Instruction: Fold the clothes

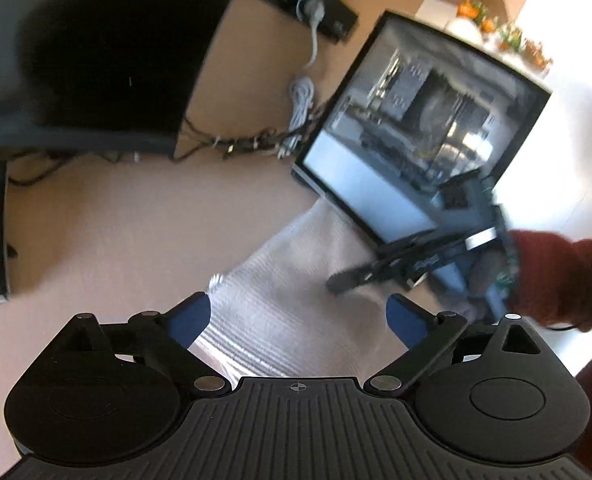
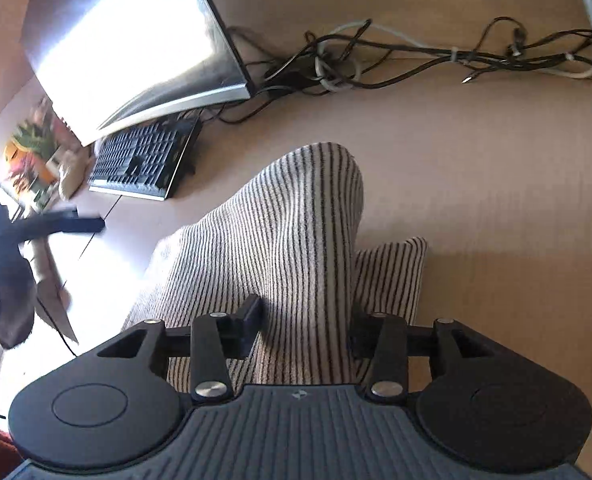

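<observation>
A white garment with thin dark stripes [image 2: 292, 232] lies on the tan desk [image 2: 476, 200], a fold raised up the middle. My right gripper [image 2: 306, 326] stands over its near part, jaws apart with the raised fold between them. My left gripper [image 1: 298, 320] is open above the same garment [image 1: 296, 280], which looks washed out by glare. The right gripper and the hand in a red sleeve [image 1: 560, 276] show at the right of the left wrist view. The left gripper's finger [image 2: 76, 224] shows blurred at the left of the right wrist view.
A monitor [image 1: 424, 128] stands just behind the garment, another dark monitor [image 1: 108, 48] at the left. A black keyboard [image 2: 144, 160] lies under the bright screen [image 2: 128, 40]. Tangled cables [image 2: 396, 56] run along the desk's back. A power strip [image 1: 300, 0] is on the wall.
</observation>
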`<state>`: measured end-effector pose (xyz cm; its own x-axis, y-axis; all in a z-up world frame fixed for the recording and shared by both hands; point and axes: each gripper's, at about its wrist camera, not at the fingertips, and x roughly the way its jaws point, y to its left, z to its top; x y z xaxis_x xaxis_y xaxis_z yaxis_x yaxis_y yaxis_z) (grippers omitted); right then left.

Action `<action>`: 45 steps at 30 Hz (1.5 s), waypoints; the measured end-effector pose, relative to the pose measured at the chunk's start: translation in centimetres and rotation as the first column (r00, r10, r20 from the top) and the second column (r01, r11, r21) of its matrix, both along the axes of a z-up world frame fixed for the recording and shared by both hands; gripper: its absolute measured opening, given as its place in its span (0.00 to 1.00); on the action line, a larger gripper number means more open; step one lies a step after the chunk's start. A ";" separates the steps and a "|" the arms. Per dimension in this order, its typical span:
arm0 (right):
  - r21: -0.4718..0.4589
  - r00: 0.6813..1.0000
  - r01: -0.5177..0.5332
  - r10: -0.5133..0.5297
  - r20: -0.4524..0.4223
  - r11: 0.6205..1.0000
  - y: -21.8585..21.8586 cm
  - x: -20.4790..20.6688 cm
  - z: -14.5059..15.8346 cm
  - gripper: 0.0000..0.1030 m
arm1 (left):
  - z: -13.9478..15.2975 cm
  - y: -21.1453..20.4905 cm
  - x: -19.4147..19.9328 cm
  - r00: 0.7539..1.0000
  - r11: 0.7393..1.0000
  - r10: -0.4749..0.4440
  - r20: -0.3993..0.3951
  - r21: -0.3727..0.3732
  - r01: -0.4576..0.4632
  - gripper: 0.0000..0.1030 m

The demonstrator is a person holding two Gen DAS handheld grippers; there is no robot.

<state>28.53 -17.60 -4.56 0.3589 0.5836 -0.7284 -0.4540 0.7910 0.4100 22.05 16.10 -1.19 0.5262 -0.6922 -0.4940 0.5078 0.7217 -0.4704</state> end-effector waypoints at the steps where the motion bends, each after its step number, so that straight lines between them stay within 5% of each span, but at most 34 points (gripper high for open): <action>1: 0.002 1.000 0.015 -0.015 0.011 1.000 0.0 -0.9 0.2 0.39 | -0.9 -0.5 0.2 1.000 1.000 0.013 -0.028 0.002 -0.013 0.95; 6: -0.031 0.994 0.041 -0.038 0.104 0.999 0.2 -2.8 1.5 0.38 | -4.7 -2.5 2.1 0.988 0.996 0.088 -0.128 -0.018 -0.091 0.95; 11: -0.136 0.973 -0.021 0.051 0.225 0.990 1.2 -2.8 2.2 0.44 | -4.5 -3.7 2.3 0.987 0.989 0.142 -0.072 -0.032 -0.144 0.84; 15: -0.037 0.959 0.022 -0.011 0.283 0.999 0.6 -0.6 2.6 0.49 | -3.9 -4.2 1.7 0.981 0.982 0.180 -0.078 -0.047 -0.184 0.72; 17: 0.002 0.959 0.030 -0.030 0.281 1.000 0.4 0.7 2.0 0.42 | -3.5 -4.3 1.6 0.976 0.978 0.204 -0.076 -0.038 -0.207 0.64; 21: 0.079 0.977 0.013 -0.029 0.211 0.997 -1.5 0.8 1.0 0.34 | -2.1 -4.3 0.4 0.970 0.965 0.236 -0.050 -0.105 -0.240 0.67; 24: 0.091 0.986 0.023 -0.038 0.165 0.996 -3.6 -0.1 0.1 0.34 | -1.7 -4.6 -0.5 0.966 0.959 0.256 -0.019 -0.121 -0.257 0.84; 29: 0.145 0.994 0.024 -0.040 0.106 0.989 -4.9 0.6 -1.2 0.34 | -4.3 -4.4 1.3 0.940 0.938 0.328 -0.092 -0.090 -0.336 0.88; 32: 0.103 0.989 -0.028 0.012 0.150 0.994 -4.1 1.3 -0.5 0.36 | -4.9 -4.8 2.7 0.943 0.941 0.318 -0.103 -0.087 -0.327 0.90; 33: 0.095 0.986 -0.023 0.007 0.164 0.995 -4.1 1.5 -0.2 0.45 | -5.0 -5.0 3.1 0.942 0.942 0.319 -0.103 -0.075 -0.327 0.86; 35: 0.098 0.982 0.015 -0.033 0.188 0.995 -4.1 1.8 0.5 0.46 | -4.8 -5.5 3.5 0.941 0.944 0.321 -0.102 -0.040 -0.327 0.73; 38: 0.046 0.961 0.065 -0.075 0.265 0.997 -3.6 2.2 1.8 0.32 | -3.7 -5.8 3.3 0.944 0.945 0.324 -0.068 -0.028 -0.326 0.71; 42: -0.097 0.952 0.094 -0.061 0.301 0.991 -1.6 2.7 0.0 0.28 | -1.4 -6.1 3.5 0.918 0.916 0.397 0.010 0.063 -0.397 0.71; 45: -0.148 0.944 0.126 -0.073 0.322 0.981 -0.6 3.1 -1.5 0.28 | 1.1 -5.9 3.1 0.921 0.921 0.380 0.087 0.062 -0.386 0.73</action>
<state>31.58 -18.18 -6.03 0.6350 0.4151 -0.6515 -0.4538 0.8829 0.1203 25.15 10.17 -0.05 0.7797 -0.3925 -0.4879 0.2159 0.8999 -0.3788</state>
